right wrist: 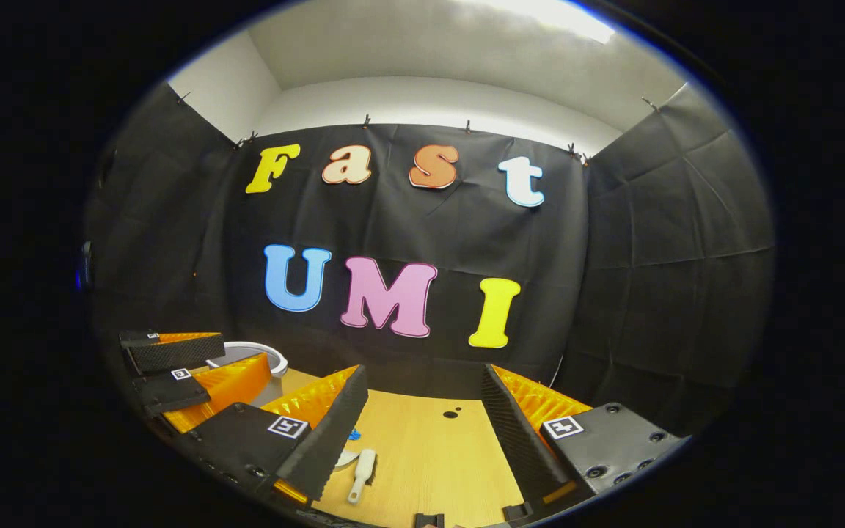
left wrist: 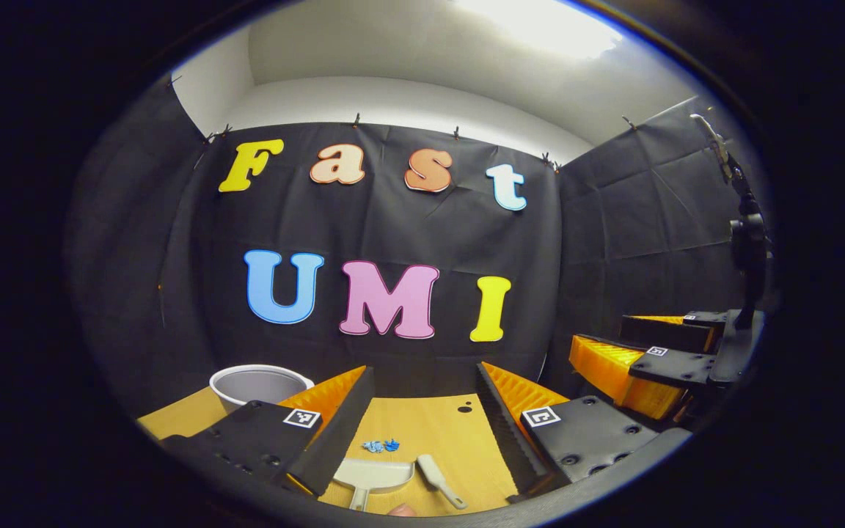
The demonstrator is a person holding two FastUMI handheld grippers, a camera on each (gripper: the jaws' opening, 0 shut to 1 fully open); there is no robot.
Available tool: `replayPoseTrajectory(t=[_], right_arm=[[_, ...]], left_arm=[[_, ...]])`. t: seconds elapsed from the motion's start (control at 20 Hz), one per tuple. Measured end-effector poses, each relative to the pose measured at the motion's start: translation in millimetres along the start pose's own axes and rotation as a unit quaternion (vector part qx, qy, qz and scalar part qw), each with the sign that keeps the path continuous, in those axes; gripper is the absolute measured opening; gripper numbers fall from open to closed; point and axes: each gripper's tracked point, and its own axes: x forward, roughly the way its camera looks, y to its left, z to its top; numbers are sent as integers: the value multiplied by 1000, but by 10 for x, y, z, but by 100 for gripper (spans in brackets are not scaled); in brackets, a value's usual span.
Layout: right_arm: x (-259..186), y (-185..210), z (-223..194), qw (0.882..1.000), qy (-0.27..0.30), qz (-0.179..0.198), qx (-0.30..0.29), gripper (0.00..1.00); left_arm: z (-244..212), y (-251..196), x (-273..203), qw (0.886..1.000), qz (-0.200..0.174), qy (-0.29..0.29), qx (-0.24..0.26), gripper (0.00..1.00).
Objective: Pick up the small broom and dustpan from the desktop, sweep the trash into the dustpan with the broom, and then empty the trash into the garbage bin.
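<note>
Broom point(left wrist: 440, 480) beside dustpan point(left wrist: 372, 477), untouched.

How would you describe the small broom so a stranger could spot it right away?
On the light wooden desktop, below the blue scraps, lie two pale plastic tools. The small white broom is the narrow, stick-like one, right of the wide, scoop-shaped grey dustpan.
</note>
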Motion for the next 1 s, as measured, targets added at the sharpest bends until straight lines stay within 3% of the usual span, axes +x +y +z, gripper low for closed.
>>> replayPoseTrajectory(t=[0.3,0.45,0.7,1.0], right_arm=[[170,56,-107,999,5,32,30,100],[276,1,-196,998,8,53,30,100],[559,-163,-485,995,41,65,59,100],[861,-232,-1016,991,95,74,61,96]], left_arm=[[-63,58,-21,999,35,16,5,82],[-138,55,77,998,49,18,-17,82],[-658,305,273,988,100,110,-38,82],[-1293,398,379,967,115,205,-95,83]])
